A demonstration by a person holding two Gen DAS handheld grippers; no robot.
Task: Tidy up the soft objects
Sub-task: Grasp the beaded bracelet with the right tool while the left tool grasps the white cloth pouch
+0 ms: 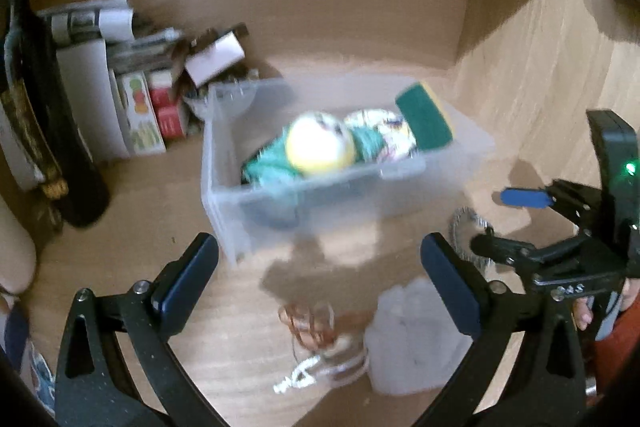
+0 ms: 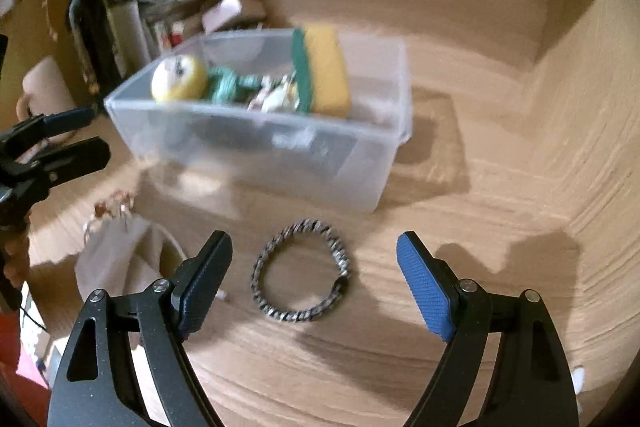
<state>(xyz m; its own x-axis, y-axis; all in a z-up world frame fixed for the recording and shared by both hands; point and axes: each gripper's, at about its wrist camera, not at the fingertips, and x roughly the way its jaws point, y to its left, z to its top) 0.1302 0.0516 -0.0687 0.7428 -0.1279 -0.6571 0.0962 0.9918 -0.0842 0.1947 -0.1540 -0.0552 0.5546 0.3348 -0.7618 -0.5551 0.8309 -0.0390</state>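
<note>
Translucent plastic bin [image 2: 256,143] on the wood-grain counter [image 2: 480,227], holding a yellow ball [image 2: 178,79], teal knit [image 2: 228,85] and green-backed sponge [image 2: 324,71]. A braided scrunchie ring [image 2: 300,271] lies between the spread jaws of the right gripper [image 2: 314,279]. The left gripper [image 1: 320,267], jaws spread, hovers over a pale cloth pouch [image 1: 412,339].

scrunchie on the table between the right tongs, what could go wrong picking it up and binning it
1. The striped scrunchie lies flat on the wooden table, so the open right tongs may scrape the wood or pinch only one edge.
2. The clear bin looks full, with the sponge propped high, so a dropped scrunchie could slide off.
3. The left tongs hover nearby, over the drawstring pouch; the two could collide.
</note>
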